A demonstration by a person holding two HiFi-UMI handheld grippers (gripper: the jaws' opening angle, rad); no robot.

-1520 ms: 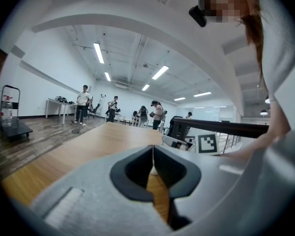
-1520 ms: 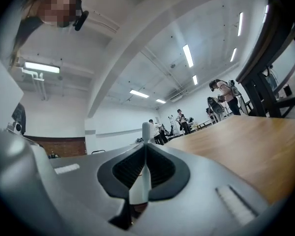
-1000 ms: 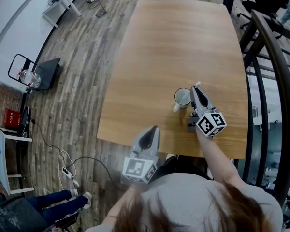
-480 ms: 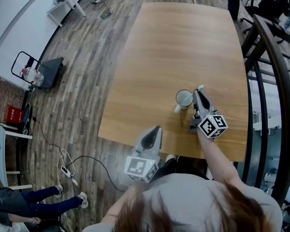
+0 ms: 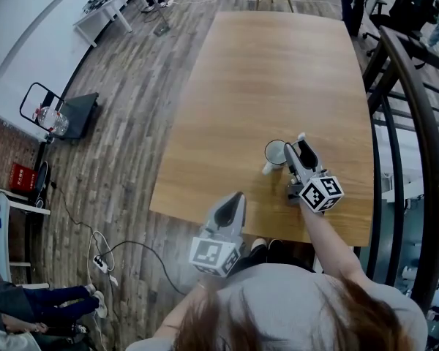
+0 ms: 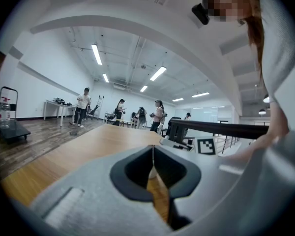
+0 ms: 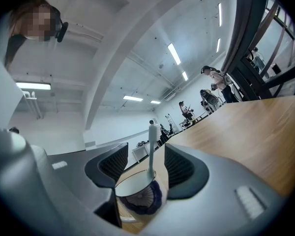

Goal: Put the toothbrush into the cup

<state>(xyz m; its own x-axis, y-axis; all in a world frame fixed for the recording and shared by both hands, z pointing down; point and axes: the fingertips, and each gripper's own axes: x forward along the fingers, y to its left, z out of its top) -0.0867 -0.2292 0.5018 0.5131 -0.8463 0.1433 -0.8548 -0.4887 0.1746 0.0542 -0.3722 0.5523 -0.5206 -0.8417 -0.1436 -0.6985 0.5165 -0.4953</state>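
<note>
The right gripper's [image 7: 146,157] jaws were opening, spread to either side of the toothbrush [image 7: 151,140], with neither pad pressing on it. The toothbrush stood upright in the white cup [image 7: 137,193], its lower end inside and its handle against the rim. So the placing looked done, and what seemed left was to draw the right gripper back from the cup without knocking the handle, which stood between the open jaws. The left gripper's [image 6: 152,167] jaws were pressed together on nothing, and it hung well short of the cup, at the bench's [image 5: 278,72] near edge. No other thing lay on the bench around the cup. A dark railing [image 5: 413,101] ran beyond the cup's right side, off the bench.
</note>
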